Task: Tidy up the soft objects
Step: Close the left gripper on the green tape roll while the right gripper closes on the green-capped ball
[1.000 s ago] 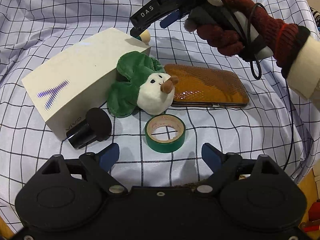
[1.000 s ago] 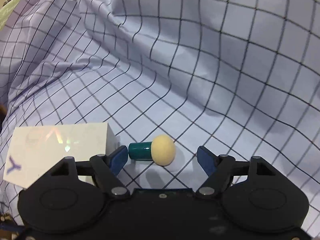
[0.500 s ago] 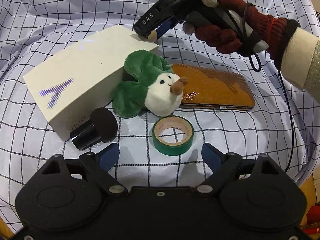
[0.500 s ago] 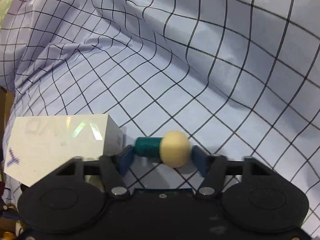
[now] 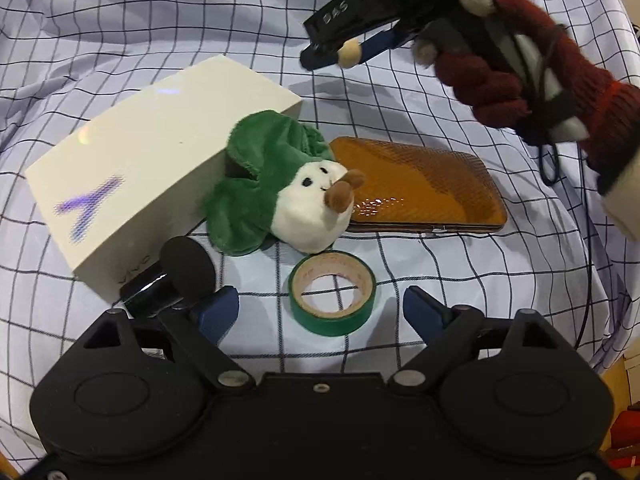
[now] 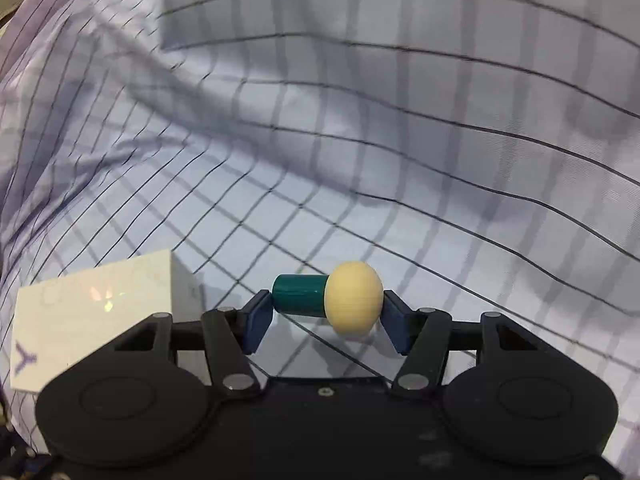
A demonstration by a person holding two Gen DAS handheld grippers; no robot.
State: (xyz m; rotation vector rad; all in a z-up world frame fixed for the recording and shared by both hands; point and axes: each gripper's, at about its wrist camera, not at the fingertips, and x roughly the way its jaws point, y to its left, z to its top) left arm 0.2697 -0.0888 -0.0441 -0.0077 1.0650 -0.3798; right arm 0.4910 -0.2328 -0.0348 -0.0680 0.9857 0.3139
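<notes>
Bench was draped in a wrinkled white cloth (image 5: 460,280) with a thin dark grid, bunched up into folds around the edges; little of the room showed beyond it. On it sat a smooth cream box (image 5: 152,184), a fuzzy green-and-white plush toy (image 5: 280,196) leaning on the box, a glossy amber textured case (image 5: 420,188) touching the plush, a green tape roll (image 5: 332,300) and a black cylinder (image 5: 168,280). Left hand-held gripper (image 5: 320,312) hung open above the tape; right hand-held gripper (image 6: 326,318), in a knitted dark-red glove (image 5: 500,76), had just closed on the small mushroom-shaped piece (image 6: 328,296), teal stem and round cream cap, held clear of the cloth beyond the box.
</notes>
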